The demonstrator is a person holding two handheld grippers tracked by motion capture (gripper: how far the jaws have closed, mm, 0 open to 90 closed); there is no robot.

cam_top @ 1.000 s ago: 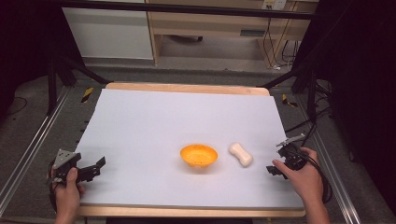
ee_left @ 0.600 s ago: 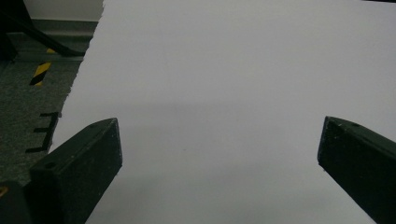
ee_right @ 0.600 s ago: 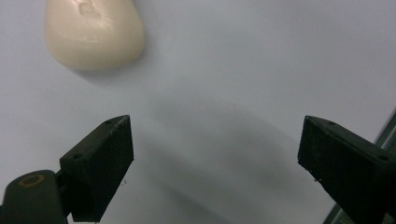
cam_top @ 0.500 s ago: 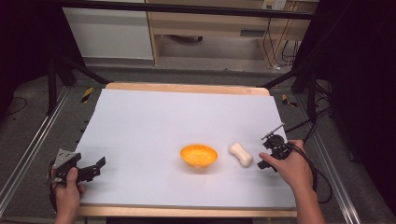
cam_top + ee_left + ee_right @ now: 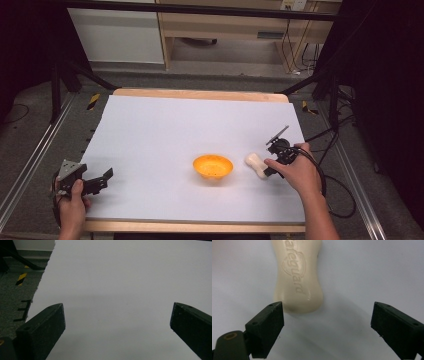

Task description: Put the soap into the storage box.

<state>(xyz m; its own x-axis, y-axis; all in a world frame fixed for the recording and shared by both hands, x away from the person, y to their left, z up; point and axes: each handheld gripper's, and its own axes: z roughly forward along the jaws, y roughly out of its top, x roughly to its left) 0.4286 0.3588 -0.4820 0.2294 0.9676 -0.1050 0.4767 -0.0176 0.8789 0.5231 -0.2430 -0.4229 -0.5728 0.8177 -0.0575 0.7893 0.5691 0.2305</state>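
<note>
A cream bar of soap (image 5: 255, 165) lies on the white table cover just right of a small orange bowl (image 5: 213, 166). My right gripper (image 5: 267, 167) has come up against the soap's near right end, jaws wide open. In the right gripper view the soap (image 5: 298, 277) lies just ahead of the open jaws, nearer the left one, with embossed lettering on top; my right gripper (image 5: 327, 322) holds nothing. My left gripper (image 5: 102, 178) rests at the table's front left corner, open. In the left gripper view my left gripper (image 5: 117, 322) has bare white cover between its jaws.
The white cover (image 5: 200, 130) spans a wooden table (image 5: 200, 94) ringed by grey floor. Metal rails (image 5: 30, 160) run along both sides, and black stand legs (image 5: 325, 85) rise at the back corners. A cable (image 5: 340, 200) trails from the right gripper.
My right gripper has moved left from the table's right edge up to the soap. The left gripper has stayed put.
</note>
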